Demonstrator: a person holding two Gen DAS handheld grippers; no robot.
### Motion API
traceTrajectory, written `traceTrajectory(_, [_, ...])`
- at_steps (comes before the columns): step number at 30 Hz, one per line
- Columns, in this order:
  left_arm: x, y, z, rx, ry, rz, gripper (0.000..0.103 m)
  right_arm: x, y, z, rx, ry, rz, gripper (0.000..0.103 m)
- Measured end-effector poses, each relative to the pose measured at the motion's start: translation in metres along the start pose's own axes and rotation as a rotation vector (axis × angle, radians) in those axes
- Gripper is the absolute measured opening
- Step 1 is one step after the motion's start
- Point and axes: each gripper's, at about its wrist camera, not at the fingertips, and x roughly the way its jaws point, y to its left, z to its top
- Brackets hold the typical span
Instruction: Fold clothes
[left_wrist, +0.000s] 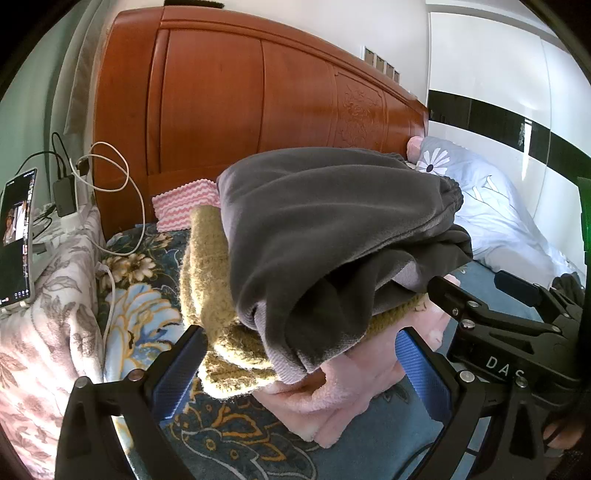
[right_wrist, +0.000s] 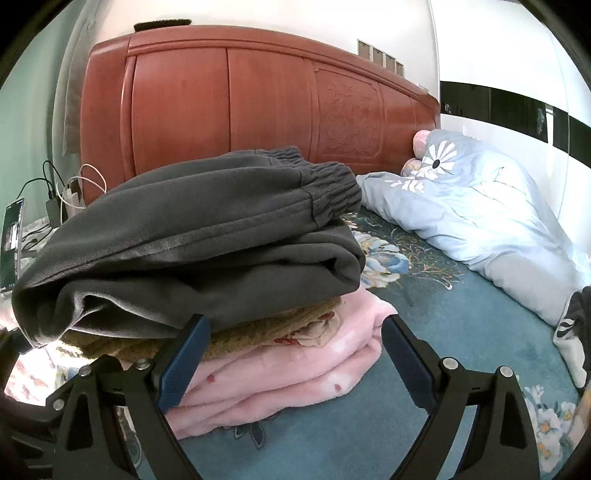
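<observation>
**Folded clothes stacked on the bed, both grippers open at the pile**

A stack of folded garments sits on the bed (right_wrist: 424, 321), on its teal floral cover, in front of the reddish wooden headboard (right_wrist: 258, 99). On top lie folded dark grey sweatpants (right_wrist: 207, 236), elastic waistband turned toward the headboard. Under them is an olive-tan knitted sweater (left_wrist: 210, 266), and at the bottom a pink fleece garment (right_wrist: 280, 373) folded in several layers. In the left wrist view a pink-and-white zigzag cloth (left_wrist: 184, 203) shows just behind the stack.

The left gripper (left_wrist: 299, 362) has its blue-padded fingers (left_wrist: 177, 373) spread wide, one on each side of the near corner of the stack; they grip nothing. The right gripper (right_wrist: 291, 358) is likewise spread, with its left finger just beside the edge of the sweatpants and sweater and its right finger over the bed cover. In the left wrist view the right gripper's black body reaches in from the right, its tip at the sweatpants' lower edge.

A pale blue duvet (right_wrist: 480, 218) with a white daisy print lies bunched to the right near the headboard. At the left, a phone (left_wrist: 16, 236) with a lit screen stands beside chargers and a white cable (left_wrist: 122, 177).
</observation>
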Motion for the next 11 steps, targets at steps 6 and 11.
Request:
traceTrajectory(6, [-0.0013, 0.0, -0.0004, 0.0, -0.001, 0.001, 0.103, 0.001, -0.0008, -0.0002, -0.002, 0.003, 0.0, 0.094])
traceTrajectory(11, [-0.0017, -0.0002, -0.0003, 0.001, -0.002, 0.003, 0.103, 0.0019, -0.0008, -0.0003, -0.004, 0.007, -0.002, 0.094])
